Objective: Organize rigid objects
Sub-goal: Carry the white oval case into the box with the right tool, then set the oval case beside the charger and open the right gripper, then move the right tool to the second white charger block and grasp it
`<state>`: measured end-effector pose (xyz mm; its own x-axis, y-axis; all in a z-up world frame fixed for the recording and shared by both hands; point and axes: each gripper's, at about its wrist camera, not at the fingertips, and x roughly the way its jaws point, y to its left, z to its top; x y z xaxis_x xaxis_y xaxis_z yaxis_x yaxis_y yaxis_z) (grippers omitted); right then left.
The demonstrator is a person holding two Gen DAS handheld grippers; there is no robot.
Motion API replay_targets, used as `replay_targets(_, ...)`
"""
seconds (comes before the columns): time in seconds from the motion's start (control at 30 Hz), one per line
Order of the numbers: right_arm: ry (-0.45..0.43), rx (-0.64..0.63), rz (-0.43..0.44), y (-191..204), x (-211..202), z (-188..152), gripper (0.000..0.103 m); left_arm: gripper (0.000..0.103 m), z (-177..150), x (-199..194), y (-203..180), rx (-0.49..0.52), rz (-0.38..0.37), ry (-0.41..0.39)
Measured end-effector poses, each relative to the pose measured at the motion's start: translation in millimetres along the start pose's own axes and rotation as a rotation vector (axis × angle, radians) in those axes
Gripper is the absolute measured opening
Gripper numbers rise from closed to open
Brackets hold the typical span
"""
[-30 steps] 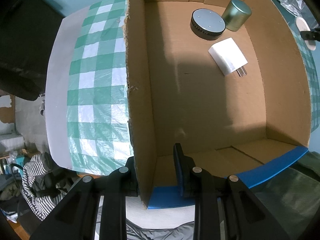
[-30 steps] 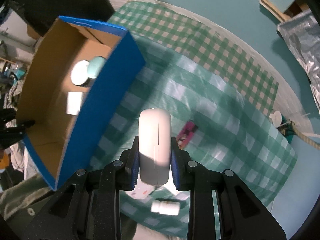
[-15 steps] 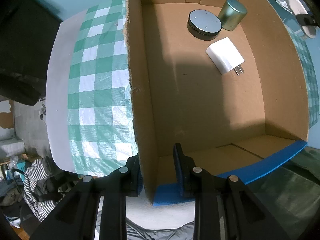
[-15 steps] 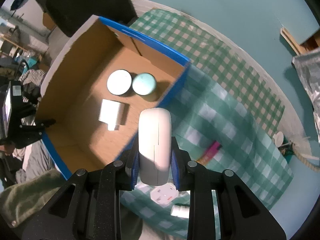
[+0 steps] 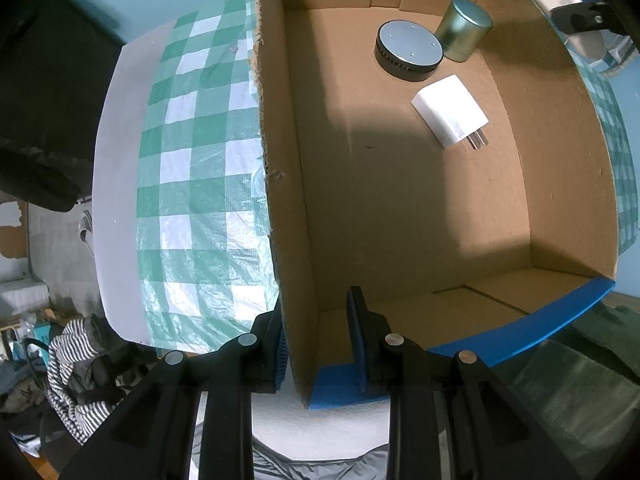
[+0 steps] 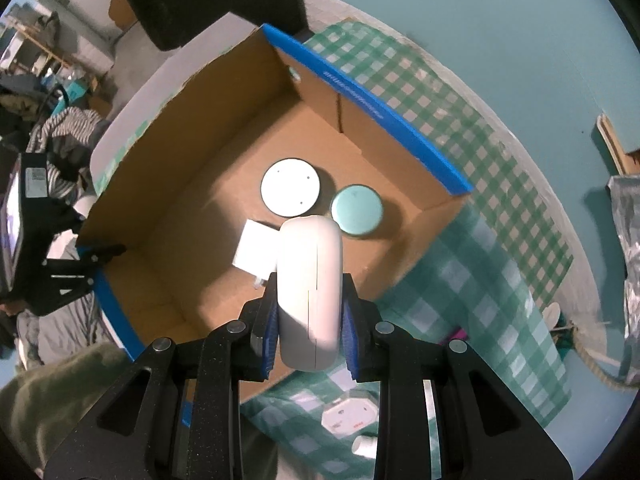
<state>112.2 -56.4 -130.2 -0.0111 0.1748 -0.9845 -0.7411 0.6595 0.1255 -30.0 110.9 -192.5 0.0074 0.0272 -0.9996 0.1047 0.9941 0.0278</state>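
An open cardboard box with blue outer faces sits on a green checked tablecloth. Inside lie a dark round puck speaker, a teal metal tin and a white plug adapter. My left gripper straddles the box's near corner wall, one finger outside and one inside, pinching it. My right gripper is shut on a white oblong case and holds it above the box interior; the case shows in the left wrist view over the far rim.
On the cloth right of the box lie a white hexagonal socket piece, a small white bottle and a pink item. Striped clothing is piled below the table's left edge. A silver foil bag lies far right.
My right gripper has carried the white case leftward from over the tablecloth to above the box's inside. My left gripper has kept its hold on the box corner.
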Motion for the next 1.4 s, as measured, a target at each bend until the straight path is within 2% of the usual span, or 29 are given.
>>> replay_targets(0.57, 0.092, -0.032, -0.065, 10, 52, 5, 0.026, 0.026, 1, 1, 0, 0.008, 0.001, 0.001)
replay_targets(0.93, 0.072, 0.017, -0.065, 2, 45, 4, 0.026, 0.026, 2, 0, 2, 0.005, -0.003, 0.004)
replay_targets(1.07, 0.051, 0.025, -0.063, 3, 36, 4, 0.042, 0.026, 2, 1, 0, 0.008, 0.002, 0.008)
replay_targets(1.4, -0.007, 0.038, -0.057, 4, 5, 3, 0.047, 0.026, 2, 0, -1, 0.003, 0.0, 0.009)
